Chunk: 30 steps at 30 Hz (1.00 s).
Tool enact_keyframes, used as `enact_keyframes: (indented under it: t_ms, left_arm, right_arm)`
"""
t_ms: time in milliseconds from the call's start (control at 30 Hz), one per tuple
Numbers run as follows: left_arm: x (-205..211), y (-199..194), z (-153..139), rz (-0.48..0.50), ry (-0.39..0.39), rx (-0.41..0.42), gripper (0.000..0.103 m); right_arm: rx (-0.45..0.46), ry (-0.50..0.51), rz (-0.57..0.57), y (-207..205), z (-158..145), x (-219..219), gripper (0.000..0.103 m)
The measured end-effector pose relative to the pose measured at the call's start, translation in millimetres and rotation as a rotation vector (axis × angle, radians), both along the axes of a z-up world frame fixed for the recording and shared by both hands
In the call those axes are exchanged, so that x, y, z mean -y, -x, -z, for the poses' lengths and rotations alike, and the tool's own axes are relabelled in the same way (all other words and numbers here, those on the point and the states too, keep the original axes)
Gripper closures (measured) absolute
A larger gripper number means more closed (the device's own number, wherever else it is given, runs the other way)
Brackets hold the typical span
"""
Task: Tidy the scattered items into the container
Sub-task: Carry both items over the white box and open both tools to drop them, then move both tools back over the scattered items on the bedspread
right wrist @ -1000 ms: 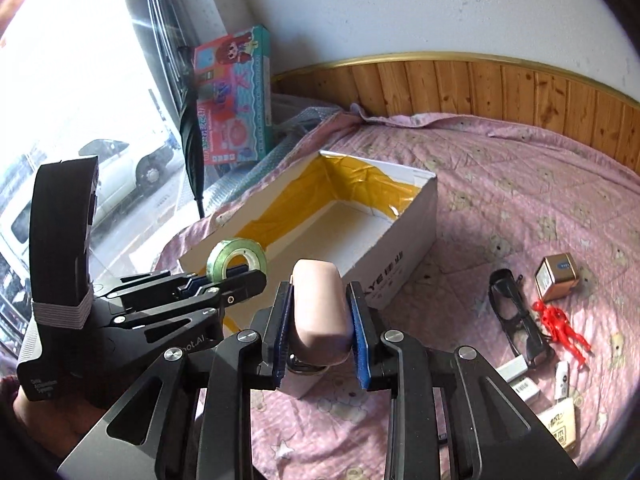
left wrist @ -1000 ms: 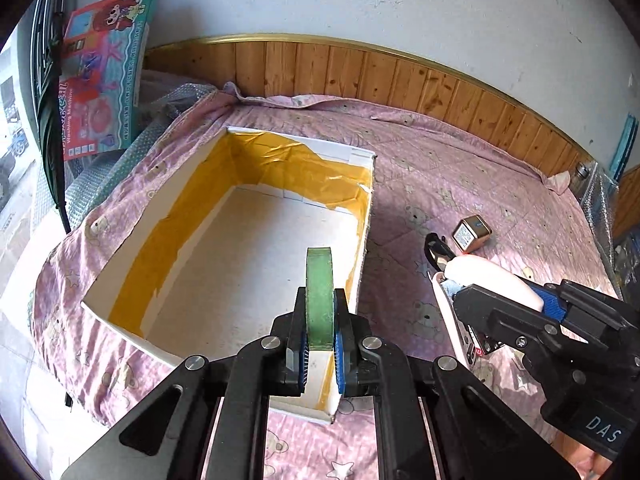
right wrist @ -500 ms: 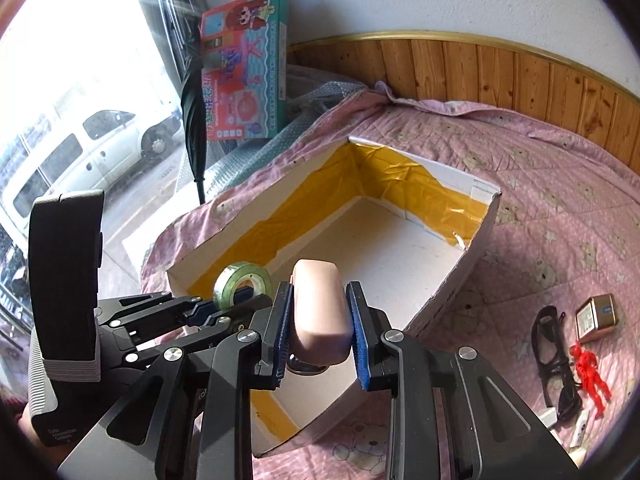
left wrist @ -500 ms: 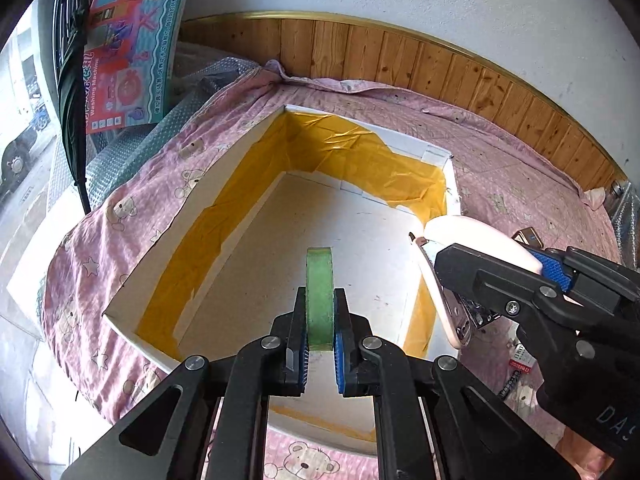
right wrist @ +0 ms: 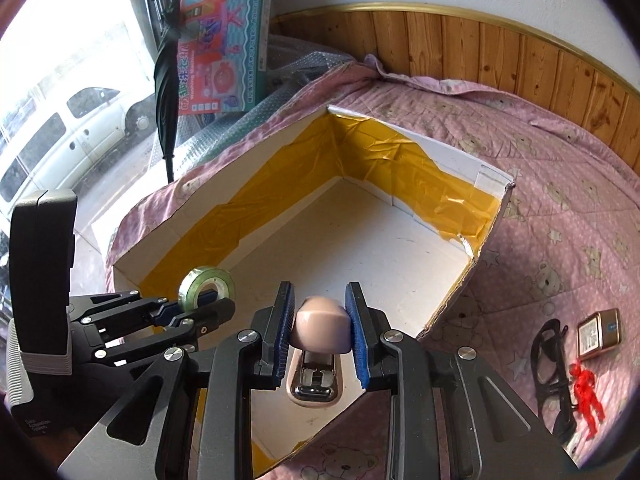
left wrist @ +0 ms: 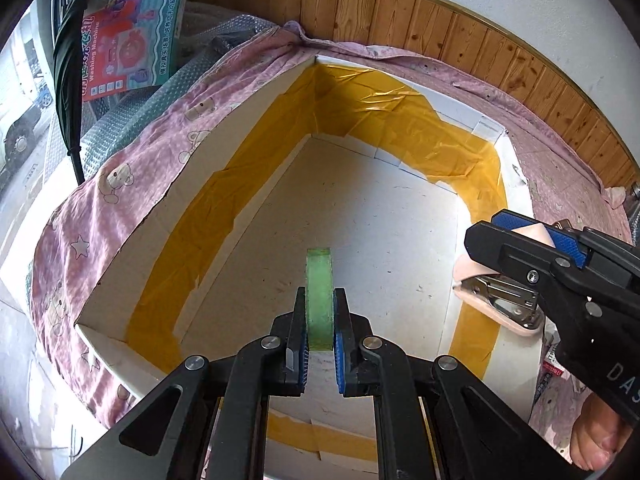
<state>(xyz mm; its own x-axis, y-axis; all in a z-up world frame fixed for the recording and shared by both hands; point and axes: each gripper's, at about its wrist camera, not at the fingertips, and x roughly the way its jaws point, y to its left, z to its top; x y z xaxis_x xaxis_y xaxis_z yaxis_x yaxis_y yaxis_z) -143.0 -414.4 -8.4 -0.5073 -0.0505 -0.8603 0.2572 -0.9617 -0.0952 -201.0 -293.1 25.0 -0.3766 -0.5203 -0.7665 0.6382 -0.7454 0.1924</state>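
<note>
Inside the open white box (left wrist: 372,216), above its floor, the left gripper (left wrist: 319,354) clamps a green tape roll (left wrist: 319,300) upright between its pads. Just beside it, the right gripper (right wrist: 320,334) pinches a pink stapler (right wrist: 319,326) over the box's near edge. Black glasses (right wrist: 546,356), a small tin (right wrist: 600,334) and a red figure (right wrist: 586,396) lie on the pink bedspread (right wrist: 560,208), well apart from both.

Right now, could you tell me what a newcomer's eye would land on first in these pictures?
First the big white box lined with yellow tape, open on the pink bedspread. Next, two claws poised over it: the left claw pinches a green tape roll, and the right claw grips a pink stapler. Right of the box, glasses, a small tin and a red figure lie on the bedspread.
</note>
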Motion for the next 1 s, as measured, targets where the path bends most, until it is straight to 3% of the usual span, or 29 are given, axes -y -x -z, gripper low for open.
enact_keyframes:
  t_ms: [67, 133, 233, 600, 1000]
  left_arm:
    - [2, 2, 2, 0.006, -0.01, 0.007, 0.09]
    - [4, 2, 2, 0.005, -0.016, 0.008, 0.075]
    - [7, 2, 3, 0.002, -0.025, 0.005, 0.07]
    - [-7, -14, -16, 0.024, 0.051, -0.026, 0.069]
    - [-36, -46, -43, 0.066, 0.084, -0.078, 0.068]
  right_arm:
    - [-0.001, 0.001, 0.002, 2, 0, 1, 0.075]
    - [0.0, 0.016, 0.002, 3, 0, 1, 0.075]
    - [0.002, 0.031, 0.008, 1, -2, 0, 0.075]
    - [0.012, 0.114, 0.029, -32, -12, -23, 0.075]
    - [0.001, 0.243, 0.068, -84, -21, -69, 0.074]
